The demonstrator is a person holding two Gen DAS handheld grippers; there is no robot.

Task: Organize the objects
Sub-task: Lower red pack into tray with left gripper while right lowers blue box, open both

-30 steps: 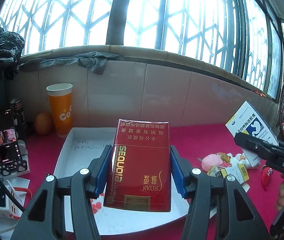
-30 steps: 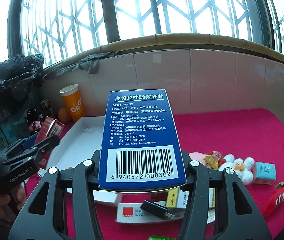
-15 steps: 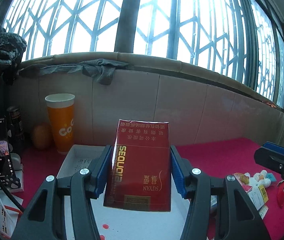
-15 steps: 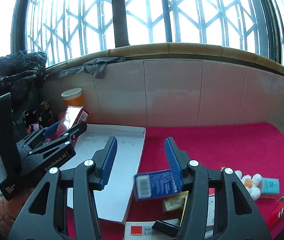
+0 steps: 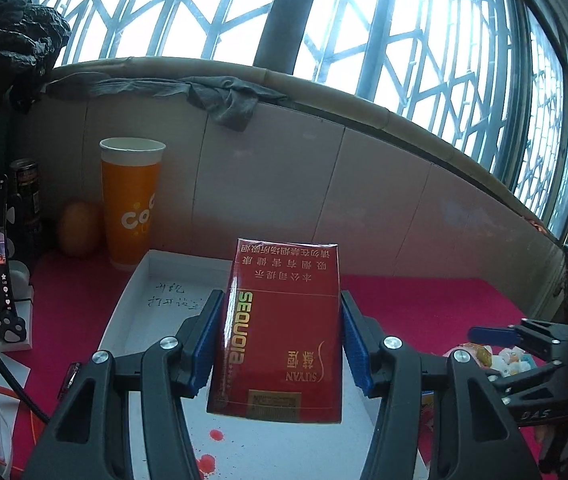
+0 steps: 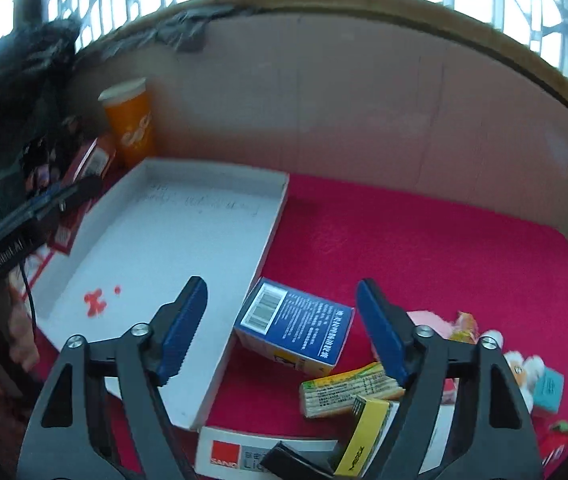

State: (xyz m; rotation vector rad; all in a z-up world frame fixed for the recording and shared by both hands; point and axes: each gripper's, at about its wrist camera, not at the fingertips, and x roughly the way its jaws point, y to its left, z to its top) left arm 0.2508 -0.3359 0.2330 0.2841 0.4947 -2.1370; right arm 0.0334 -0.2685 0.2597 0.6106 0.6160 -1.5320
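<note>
The left gripper point(image 5: 282, 338) is clamping one red cigarette pack point(image 5: 280, 332) upright over the single white tray point(image 6: 172, 240), while the right gripper point(image 6: 282, 330) is opening its jaws wide around nothing. One blue medicine box point(image 6: 295, 330) is lying on the red cloth point(image 6: 423, 248) beside the tray's edge. At five o'clock, several small packets are sitting partly hidden behind the right finger and blurring together.

tray point(image 6: 188, 240) left on cloth point(image 6: 423, 248) | box point(image 6: 295, 326) beside tray's right wall | cup point(image 6: 130, 120) behind tray
</note>
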